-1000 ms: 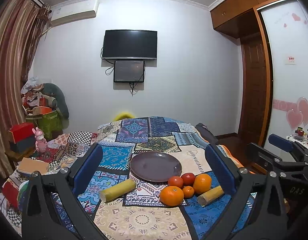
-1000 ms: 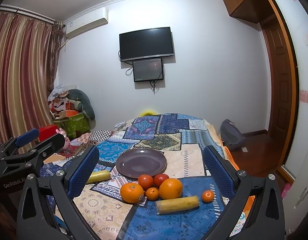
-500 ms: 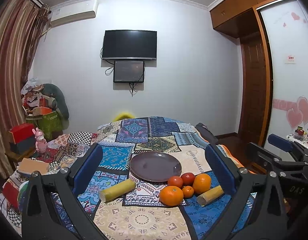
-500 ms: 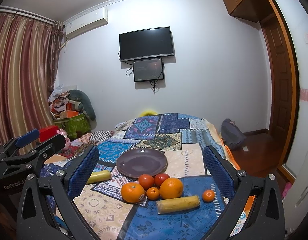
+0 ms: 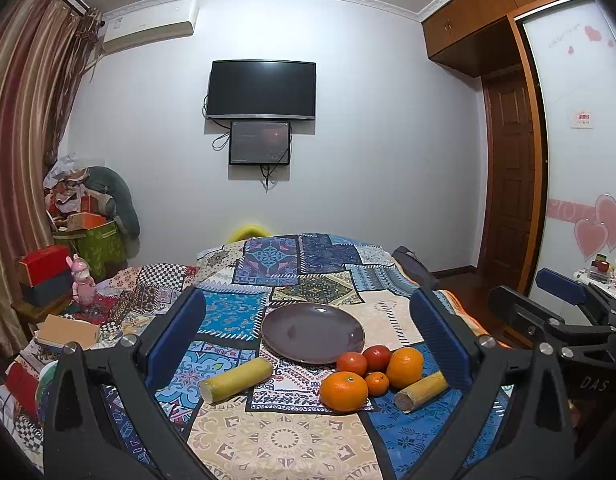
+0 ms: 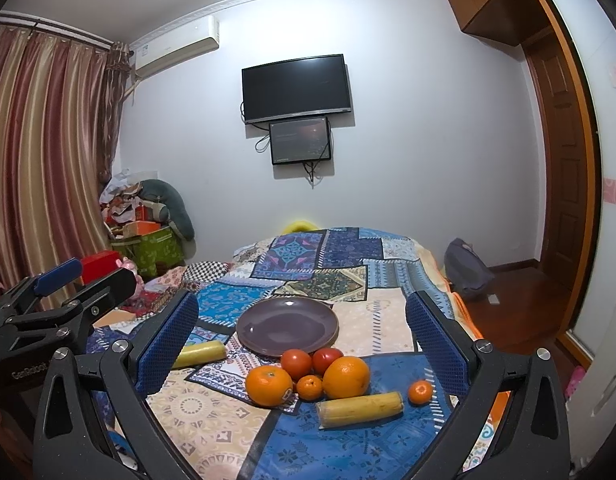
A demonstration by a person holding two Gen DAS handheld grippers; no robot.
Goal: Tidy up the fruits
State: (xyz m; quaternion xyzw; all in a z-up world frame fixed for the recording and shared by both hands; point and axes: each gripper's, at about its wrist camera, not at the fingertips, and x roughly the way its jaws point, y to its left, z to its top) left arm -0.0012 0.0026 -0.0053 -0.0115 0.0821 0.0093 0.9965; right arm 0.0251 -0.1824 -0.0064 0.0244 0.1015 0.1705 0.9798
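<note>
An empty purple plate (image 5: 313, 333) (image 6: 287, 326) lies on the patchwork bedspread. In front of it sit two tomatoes (image 6: 296, 363), two big oranges (image 6: 269, 385) (image 6: 346, 377) and a small mandarin (image 6: 310, 387). Another mandarin (image 6: 420, 392) lies to the right. One yellow corn cob (image 6: 360, 409) lies in front of the pile, another (image 5: 236, 374) lies left of the plate. My left gripper (image 5: 308, 344) and my right gripper (image 6: 302, 344) are both open and empty, held above the near end of the bed, short of the fruit.
The right gripper's body (image 5: 556, 320) shows at the right of the left wrist view. Boxes and clutter (image 5: 80, 236) stand left of the bed. A wooden door (image 6: 564, 168) and a grey bag (image 6: 466, 270) are to the right.
</note>
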